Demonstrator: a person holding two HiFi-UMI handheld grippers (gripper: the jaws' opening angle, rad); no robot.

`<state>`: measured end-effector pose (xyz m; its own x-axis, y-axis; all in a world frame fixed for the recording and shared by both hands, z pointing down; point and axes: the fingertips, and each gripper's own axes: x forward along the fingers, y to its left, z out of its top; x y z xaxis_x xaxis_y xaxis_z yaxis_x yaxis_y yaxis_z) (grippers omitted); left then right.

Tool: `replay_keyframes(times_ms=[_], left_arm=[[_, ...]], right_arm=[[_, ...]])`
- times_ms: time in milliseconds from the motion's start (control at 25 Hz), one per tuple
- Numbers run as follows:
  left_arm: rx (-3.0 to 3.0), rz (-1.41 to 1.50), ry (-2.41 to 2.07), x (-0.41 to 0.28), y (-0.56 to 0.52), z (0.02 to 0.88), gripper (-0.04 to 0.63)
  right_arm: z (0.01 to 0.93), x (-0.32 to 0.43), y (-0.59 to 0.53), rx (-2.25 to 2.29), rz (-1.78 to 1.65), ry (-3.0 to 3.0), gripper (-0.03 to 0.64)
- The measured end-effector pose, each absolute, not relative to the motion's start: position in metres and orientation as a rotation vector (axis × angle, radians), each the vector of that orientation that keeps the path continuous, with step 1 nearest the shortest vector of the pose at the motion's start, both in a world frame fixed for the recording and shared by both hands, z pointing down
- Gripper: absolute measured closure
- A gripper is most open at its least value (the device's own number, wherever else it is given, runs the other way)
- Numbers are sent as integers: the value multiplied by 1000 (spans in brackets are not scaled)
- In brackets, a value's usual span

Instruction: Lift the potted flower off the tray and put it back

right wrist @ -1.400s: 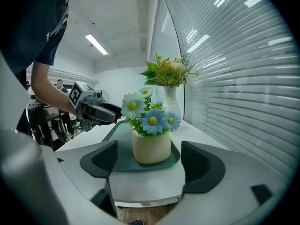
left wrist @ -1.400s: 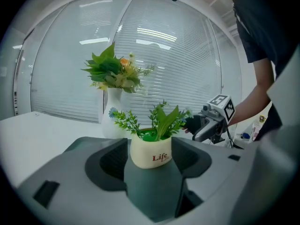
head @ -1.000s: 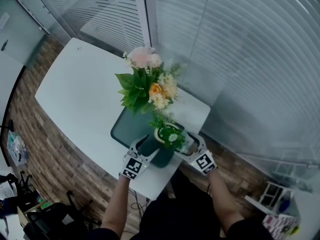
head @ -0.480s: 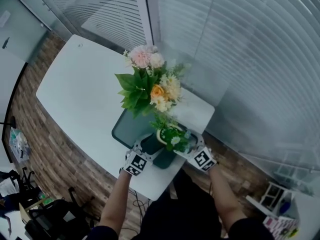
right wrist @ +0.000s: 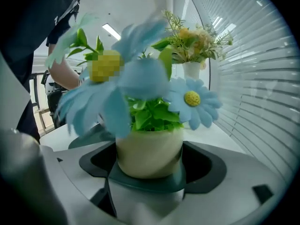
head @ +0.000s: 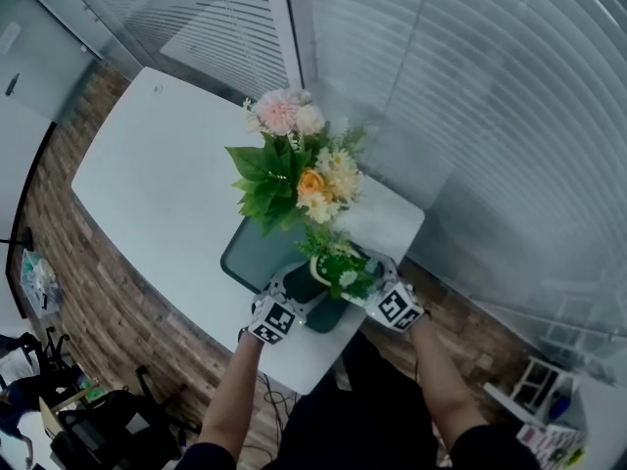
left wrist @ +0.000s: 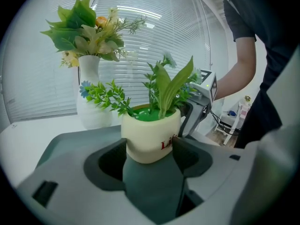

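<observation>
Potted flower (head: 336, 270): small cream pot, green leaves, pale blue daisies. Sits at near end of dark green tray (head: 257, 248) on white table (head: 167, 184). Left gripper (head: 294, 295) and right gripper (head: 367, 280) meet it from opposite sides, each with jaws clamped against pot's lower wall. Likely reason: two-sided hold low down keeps top-heavy plant upright for lift. Cannot tell whether pot base rests on tray or hangs just above it. White vase with bouquet (head: 294, 169) stands close behind; its foliage could brush daisies.

We see soft bright light through the blinds (right wrist: 262, 78); fisheye edges darken in both gripper views, and near blue petals (right wrist: 140, 74) blur.
</observation>
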<state>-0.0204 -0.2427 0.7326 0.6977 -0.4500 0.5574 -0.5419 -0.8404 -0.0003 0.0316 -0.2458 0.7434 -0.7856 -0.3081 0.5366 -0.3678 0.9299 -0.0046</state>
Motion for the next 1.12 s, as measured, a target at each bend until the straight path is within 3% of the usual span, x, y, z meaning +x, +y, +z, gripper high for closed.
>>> replay_keyframes(times_ms=[1120], left_arm=[[2726, 846, -832, -15, -235, 734, 302]], right_arm=[[738, 34, -242, 470, 196, -2548, 219]])
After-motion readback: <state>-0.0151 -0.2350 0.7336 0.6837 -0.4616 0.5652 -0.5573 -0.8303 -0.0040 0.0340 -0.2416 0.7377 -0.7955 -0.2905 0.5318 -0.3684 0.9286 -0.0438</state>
